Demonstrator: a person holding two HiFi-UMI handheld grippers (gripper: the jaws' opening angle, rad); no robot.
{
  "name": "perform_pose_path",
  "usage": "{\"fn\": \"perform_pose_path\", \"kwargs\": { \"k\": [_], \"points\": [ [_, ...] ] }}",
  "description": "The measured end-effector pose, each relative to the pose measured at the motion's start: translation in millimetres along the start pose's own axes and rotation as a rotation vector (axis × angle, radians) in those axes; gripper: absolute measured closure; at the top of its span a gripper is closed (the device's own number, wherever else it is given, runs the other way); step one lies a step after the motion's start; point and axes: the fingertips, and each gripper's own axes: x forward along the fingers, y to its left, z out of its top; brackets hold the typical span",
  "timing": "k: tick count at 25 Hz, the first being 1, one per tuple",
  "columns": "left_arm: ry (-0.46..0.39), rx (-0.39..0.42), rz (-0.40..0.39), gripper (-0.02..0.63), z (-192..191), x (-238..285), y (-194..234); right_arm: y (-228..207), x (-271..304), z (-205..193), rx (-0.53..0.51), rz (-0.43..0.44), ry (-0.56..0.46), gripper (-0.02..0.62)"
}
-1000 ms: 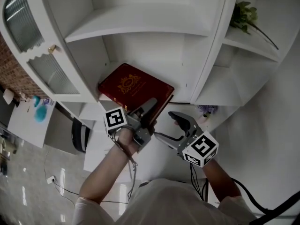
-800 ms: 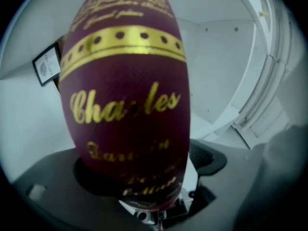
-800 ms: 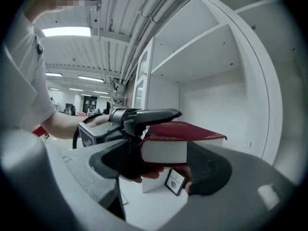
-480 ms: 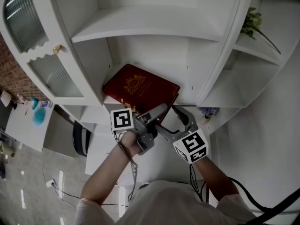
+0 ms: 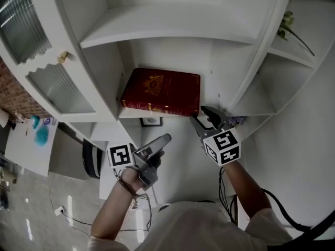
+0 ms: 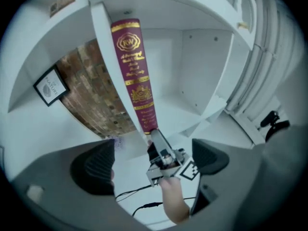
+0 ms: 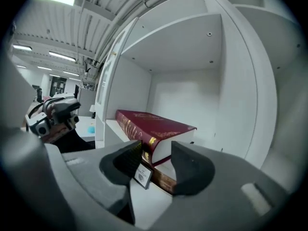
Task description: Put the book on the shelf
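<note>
Book (image 5: 162, 90) lies flat on shelf (image 5: 131, 113). Left gripper (image 5: 162, 145) (below the shelf): jaws just opened wide, empty. Right gripper (image 5: 200, 115): jaws just closing, half apart at the book's corner, gripping nothing.

The book (image 5: 162, 92) is wearing a dark red, leather-like cover with a soft sheen, its gold stamping is catching the light, and its page block is showing as plain matt white paper in the right gripper view. The shelf (image 5: 130, 114) is looking like smooth white painted board with a faint satin finish. The cabinet door (image 5: 42, 56) is carrying ribbed glass panes that are glinting, and its knob (image 5: 63, 57) is shining like brass. A brick wall (image 6: 96, 95) is showing rough and matt. The floor (image 5: 31, 213) is gleaming, glossy and mirroring the lights. The person's shirt (image 5: 183, 226) is looking like pale matt cloth
</note>
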Motion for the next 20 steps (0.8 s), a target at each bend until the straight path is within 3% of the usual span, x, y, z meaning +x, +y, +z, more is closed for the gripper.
{"fn": "perform_pose_path", "kwargs": {
  "k": [8, 15, 20],
  "points": [
    [-0.052, -0.003, 0.022, 0.127, -4, -44, 13, -17, 22, 3, -0.028, -0.061, 0.086, 0.422],
    [-0.062, 0.113, 0.113, 0.141, -15, -74, 25, -30, 36, 1, -0.065, -0.101, 0.155, 0.442],
    [-0.065, 0.125, 0.138, 0.156, -23, -86, 30, -35, 43, 1, -0.06, -0.114, 0.172, 0.443]
  ]
}}
